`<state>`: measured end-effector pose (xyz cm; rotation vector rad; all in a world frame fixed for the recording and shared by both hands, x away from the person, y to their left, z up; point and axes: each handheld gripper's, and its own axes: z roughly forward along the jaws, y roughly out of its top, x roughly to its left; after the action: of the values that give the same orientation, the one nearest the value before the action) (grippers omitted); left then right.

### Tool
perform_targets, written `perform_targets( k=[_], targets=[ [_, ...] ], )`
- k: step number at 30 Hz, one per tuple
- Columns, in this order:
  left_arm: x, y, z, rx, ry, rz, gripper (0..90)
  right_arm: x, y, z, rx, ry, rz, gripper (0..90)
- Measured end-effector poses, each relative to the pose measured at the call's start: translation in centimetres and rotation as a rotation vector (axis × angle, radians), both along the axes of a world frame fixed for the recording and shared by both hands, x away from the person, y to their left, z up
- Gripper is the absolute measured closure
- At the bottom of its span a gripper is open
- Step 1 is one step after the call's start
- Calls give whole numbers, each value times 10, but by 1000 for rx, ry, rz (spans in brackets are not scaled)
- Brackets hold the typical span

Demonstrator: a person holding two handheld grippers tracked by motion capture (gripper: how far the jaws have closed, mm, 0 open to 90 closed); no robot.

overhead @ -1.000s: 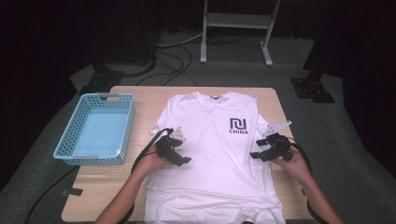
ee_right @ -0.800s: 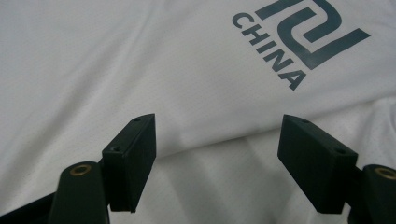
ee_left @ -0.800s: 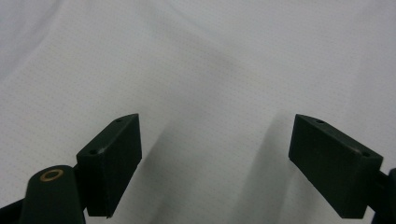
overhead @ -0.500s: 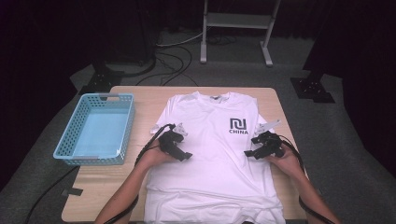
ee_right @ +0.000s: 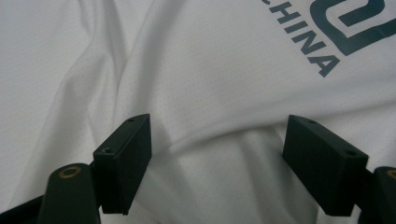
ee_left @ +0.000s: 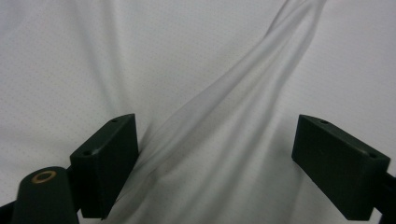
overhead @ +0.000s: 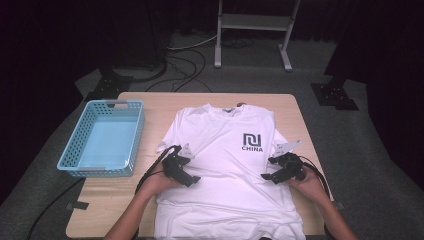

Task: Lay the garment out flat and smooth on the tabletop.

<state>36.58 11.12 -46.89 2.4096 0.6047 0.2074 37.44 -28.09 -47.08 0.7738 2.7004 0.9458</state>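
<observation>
T-shirt (overhead: 227,165) — flat on table | beneath both hand-held grippers — jaws parted

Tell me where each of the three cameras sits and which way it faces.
High view: fixed above the person's side, looking forward and down on the table, white T-shirt and blue basket; forearms enter from below with the left gripper and right gripper.
Left gripper view: rides on the left gripper, looking along its open jaws onto a fold of the T-shirt.
Right gripper view: rides on the right gripper, open jaws over shirt cloth beside the CHINA print.
Shared: all three show the T-shirt.
</observation>
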Motion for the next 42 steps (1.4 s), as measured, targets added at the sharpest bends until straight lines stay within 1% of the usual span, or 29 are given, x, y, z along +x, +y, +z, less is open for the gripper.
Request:
perform_targets(
  k=[6,13,18,20,22,24,25,27,30,32,34,37,39,41,42],
  targets=[
    [-21,4,-1,8,-6,-15,118,-23,0,-2,17,-10,9,227],
    [-40,10,1,8,15,-29,118,-44,3,-3,29,-10,33,222],
    [-50,12,2,18,37,-53,119,-58,5,-3,34,-7,57,221],
    [-52,11,3,30,43,-67,118,-61,5,-3,36,-1,62,221],
    [-52,10,4,29,42,-74,118,-61,4,-2,42,13,62,228],
    [-49,9,5,28,35,-78,118,-59,0,-1,54,29,61,234],
    [-47,9,6,28,32,-76,118,-58,-2,0,59,28,63,234],
    [-41,8,6,32,16,-66,118,-54,-7,3,79,18,55,234],
    [-28,7,7,34,5,-41,118,-44,-17,9,95,2,34,238],
    [-20,7,8,27,0,-27,118,-35,-26,14,107,-8,14,257],
    [-12,6,9,28,-7,-20,118,-24,-34,18,109,-17,-14,258],
    [-2,3,8,29,-8,-21,119,-8,-48,24,143,-21,-53,287],
    [3,2,6,30,-1,-16,119,2,-55,28,138,-37,-71,308],
    [7,1,3,22,14,-12,119,13,-59,31,144,-36,-90,333],
    [9,1,2,12,20,-8,118,19,-61,31,147,-32,-100,350]
  ],
)
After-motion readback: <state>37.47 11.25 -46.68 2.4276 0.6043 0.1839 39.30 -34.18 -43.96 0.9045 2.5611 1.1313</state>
